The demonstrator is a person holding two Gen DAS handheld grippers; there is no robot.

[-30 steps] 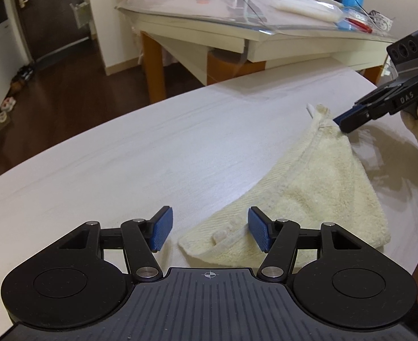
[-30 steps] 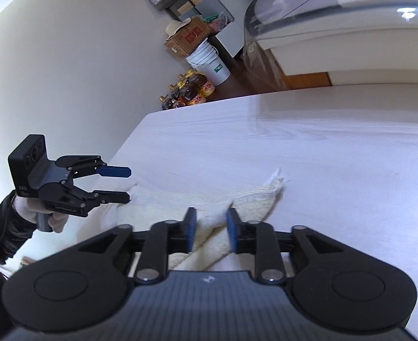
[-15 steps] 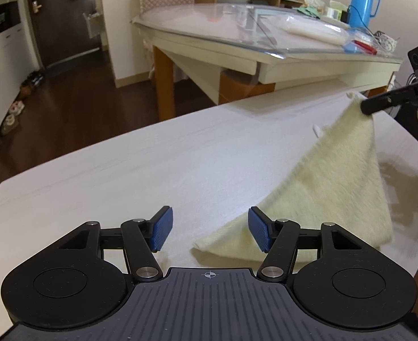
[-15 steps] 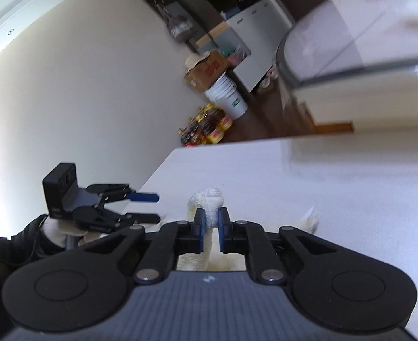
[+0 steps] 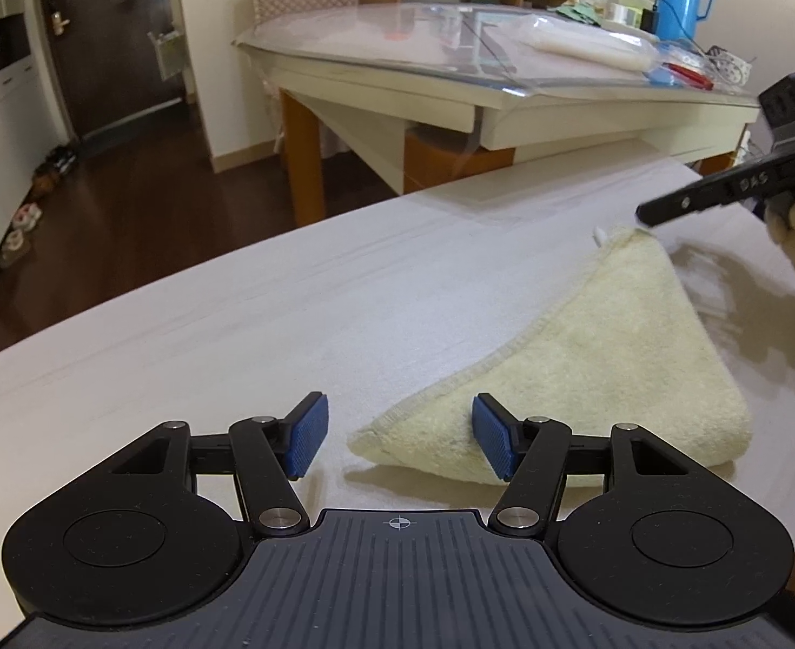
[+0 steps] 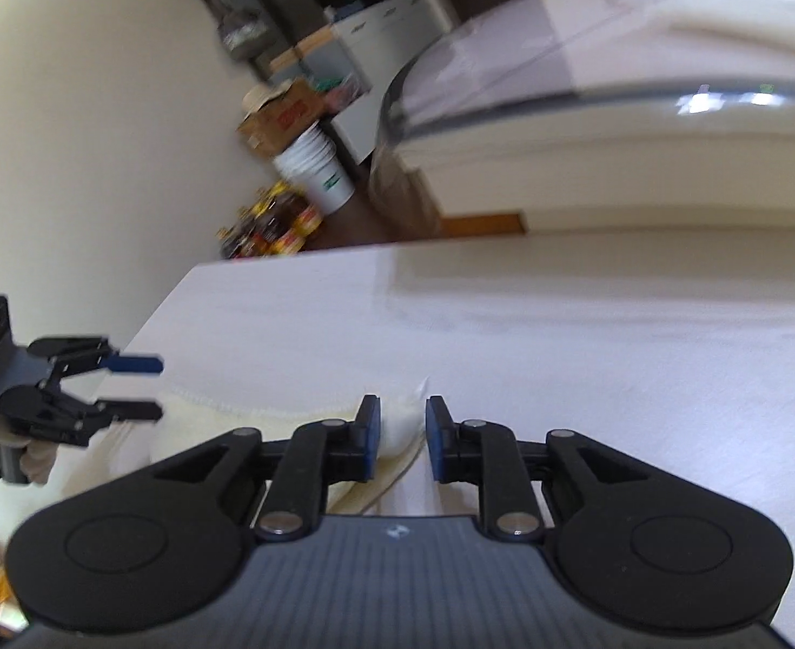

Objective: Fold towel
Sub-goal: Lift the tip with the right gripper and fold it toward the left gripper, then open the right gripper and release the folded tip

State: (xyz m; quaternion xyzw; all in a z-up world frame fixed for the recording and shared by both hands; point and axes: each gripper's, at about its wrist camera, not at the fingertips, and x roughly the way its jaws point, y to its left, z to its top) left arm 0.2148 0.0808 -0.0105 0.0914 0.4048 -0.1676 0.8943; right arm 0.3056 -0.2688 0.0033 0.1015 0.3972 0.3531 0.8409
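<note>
Pale wood table: carries everything; its near-left corner shows rounded in the left wrist view.
Towel: cream terry, lying flat toward the table's right edge as a triangle of at least two layers, one point at the left hand-held gripper, the far point under the right one.
Done: one diagonal fold looks laid down, edges roughly matched along the hemmed side.
Left to do: judging by the shape, at least one more fold to bring the triangle smaller, then a smoothing; the lower layer's alignment is hidden.
Right hand-held gripper: fingers parted a little, the towel's far corner and its white tag between them; a gap shows on the right side, so it seems to be no longer pinching.
Left hand-held gripper: fingers wide apart, holding nothing, the towel's near corner lying between them on the table.
</note>
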